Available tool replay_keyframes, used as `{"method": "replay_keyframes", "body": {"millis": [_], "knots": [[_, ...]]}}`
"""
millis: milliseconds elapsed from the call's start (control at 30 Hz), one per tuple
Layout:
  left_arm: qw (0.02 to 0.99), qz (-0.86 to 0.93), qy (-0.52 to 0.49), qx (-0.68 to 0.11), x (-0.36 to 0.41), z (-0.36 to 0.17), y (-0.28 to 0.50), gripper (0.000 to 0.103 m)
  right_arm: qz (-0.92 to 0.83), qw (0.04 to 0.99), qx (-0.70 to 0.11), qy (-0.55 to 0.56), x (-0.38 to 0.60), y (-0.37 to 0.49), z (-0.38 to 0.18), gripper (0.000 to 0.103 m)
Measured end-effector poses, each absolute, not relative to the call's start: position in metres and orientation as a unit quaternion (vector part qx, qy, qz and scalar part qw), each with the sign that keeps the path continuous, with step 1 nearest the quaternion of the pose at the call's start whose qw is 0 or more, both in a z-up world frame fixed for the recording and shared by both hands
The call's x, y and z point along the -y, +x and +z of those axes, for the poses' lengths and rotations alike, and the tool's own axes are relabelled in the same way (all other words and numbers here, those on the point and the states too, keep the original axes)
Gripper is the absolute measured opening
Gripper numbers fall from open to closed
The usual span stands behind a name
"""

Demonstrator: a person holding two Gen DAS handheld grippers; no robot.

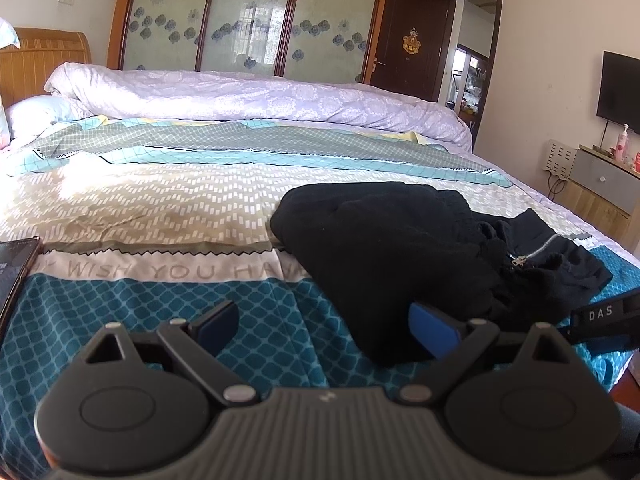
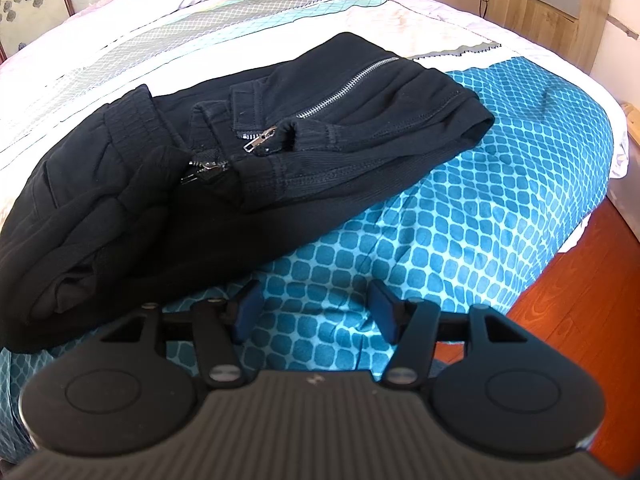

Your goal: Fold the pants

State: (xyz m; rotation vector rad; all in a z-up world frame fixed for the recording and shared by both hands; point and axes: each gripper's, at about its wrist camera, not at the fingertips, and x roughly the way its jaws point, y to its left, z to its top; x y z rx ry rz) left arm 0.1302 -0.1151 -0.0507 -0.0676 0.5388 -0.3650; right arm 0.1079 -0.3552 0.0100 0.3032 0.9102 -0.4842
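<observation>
Black pants [image 1: 400, 248] with silver zippers lie in a folded bundle on the bed's patterned sheet [image 1: 160, 200]. In the right wrist view the pants [image 2: 224, 152] fill the left and middle, with a zipper [image 2: 344, 88] on top. My left gripper [image 1: 324, 328] is open and empty, low over the teal sheet, with its right finger at the bundle's near edge. My right gripper [image 2: 314, 310] is open and empty, just off the bundle's near edge over the teal sheet [image 2: 460, 200]. A part of the right gripper [image 1: 604, 312] shows at the right of the left wrist view.
A phone [image 1: 16, 276] lies on the bed at the left. A lilac duvet [image 1: 240, 100] is bunched along the far side. A cabinet [image 1: 604, 184] and TV [image 1: 620, 92] stand to the right. The bed's edge and red wood floor [image 2: 560, 300] are at the right.
</observation>
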Motion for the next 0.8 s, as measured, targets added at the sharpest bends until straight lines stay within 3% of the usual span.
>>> {"method": "replay_keyframes", "body": {"millis": [800], "knots": [[0.949,-0.180,-0.014,-0.257,0.1221,-0.0544,0.1273,0.095,-0.220,0.862,-0.427,0.159,0.3605,0.1042,0.0098,0.062]]}}
